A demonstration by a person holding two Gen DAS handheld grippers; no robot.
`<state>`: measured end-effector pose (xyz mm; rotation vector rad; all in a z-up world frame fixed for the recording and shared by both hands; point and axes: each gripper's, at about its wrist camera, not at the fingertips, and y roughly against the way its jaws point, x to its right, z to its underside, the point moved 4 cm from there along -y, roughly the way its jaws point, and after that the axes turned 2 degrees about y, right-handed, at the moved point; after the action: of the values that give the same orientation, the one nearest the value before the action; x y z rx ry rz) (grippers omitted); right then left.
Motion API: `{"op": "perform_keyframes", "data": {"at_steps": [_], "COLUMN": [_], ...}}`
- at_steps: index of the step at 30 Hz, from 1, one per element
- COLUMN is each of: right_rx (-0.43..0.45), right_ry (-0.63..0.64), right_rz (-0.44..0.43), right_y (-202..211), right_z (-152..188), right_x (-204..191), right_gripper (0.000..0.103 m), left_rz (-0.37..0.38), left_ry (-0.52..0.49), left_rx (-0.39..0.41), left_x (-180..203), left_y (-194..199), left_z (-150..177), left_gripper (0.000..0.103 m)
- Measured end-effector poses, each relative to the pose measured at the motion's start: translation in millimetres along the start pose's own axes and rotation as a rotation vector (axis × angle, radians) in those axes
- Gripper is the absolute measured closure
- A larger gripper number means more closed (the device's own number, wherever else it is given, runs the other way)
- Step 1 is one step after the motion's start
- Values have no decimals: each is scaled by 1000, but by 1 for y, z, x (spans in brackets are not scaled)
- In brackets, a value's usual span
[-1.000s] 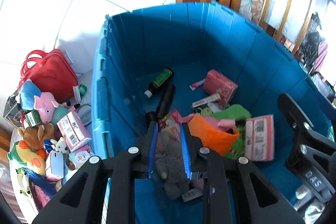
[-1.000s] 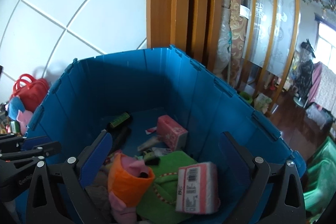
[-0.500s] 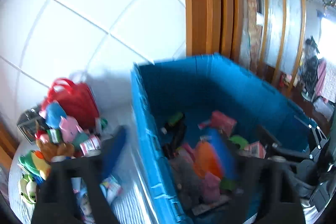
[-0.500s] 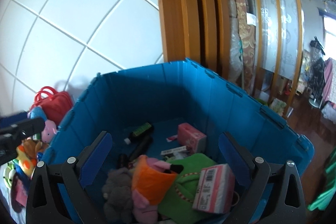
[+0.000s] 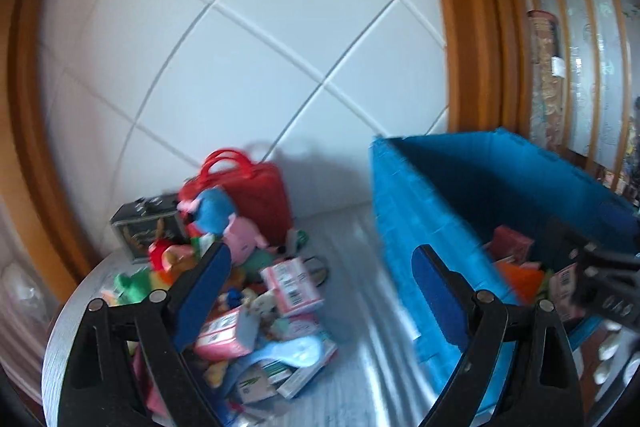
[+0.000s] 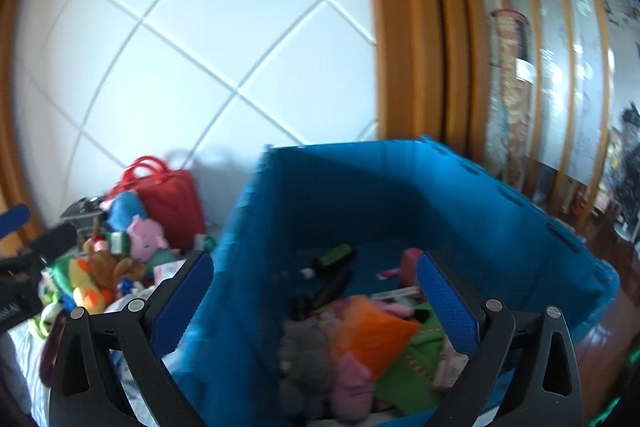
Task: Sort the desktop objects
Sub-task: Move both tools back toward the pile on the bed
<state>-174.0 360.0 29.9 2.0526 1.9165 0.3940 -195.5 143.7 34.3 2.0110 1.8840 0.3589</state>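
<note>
Now the left gripper (image 5: 320, 283), jaws just opened and empty, faces the toy pile (image 5: 240, 287) left of the blue crate (image 6: 400, 211), where the grey plush (image 6: 308, 359) lies; right gripper (image 6: 312, 291) spread empty.

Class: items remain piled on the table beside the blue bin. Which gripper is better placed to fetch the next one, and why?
Left. The left gripper, open and empty, faces the pile; the right gripper faces the blue bin.

Beyond the tongs we see a white tiled wall (image 5: 240, 67), an orange wooden frame (image 6: 408, 47) to its right, and glazed wooden slats (image 6: 560, 67) farther right.
</note>
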Motion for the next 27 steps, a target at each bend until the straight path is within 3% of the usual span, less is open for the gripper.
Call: {"op": "perform_keyframes", "data": {"at_steps": [8,11,16,21,27], "right_rx": [-7,-49,-169,-315,-441], "right_ry": [87,144,193,219,229], "right_rz": [-215,-292,-371,-368,-359], "right_y": [-2,-15,-43,-79,-108], "right_z": [11,27,71,122,165], "right_x": [-105,-147,-199,-222,-233], "right_gripper": [0,0,0,0,0], "left_rz": [-238,-320,-377,-377,-411], "left_ry": [137,187,255,277,318], "left_rx": [-185,-286,-424,-522,-540], "left_x": [-135,-184,-236,-255,-304], "left_y": [-16,-24,-25,-36,-33], "left_z": [87,126,193,238,260], "left_gripper": [10,10,10,10,10]}}
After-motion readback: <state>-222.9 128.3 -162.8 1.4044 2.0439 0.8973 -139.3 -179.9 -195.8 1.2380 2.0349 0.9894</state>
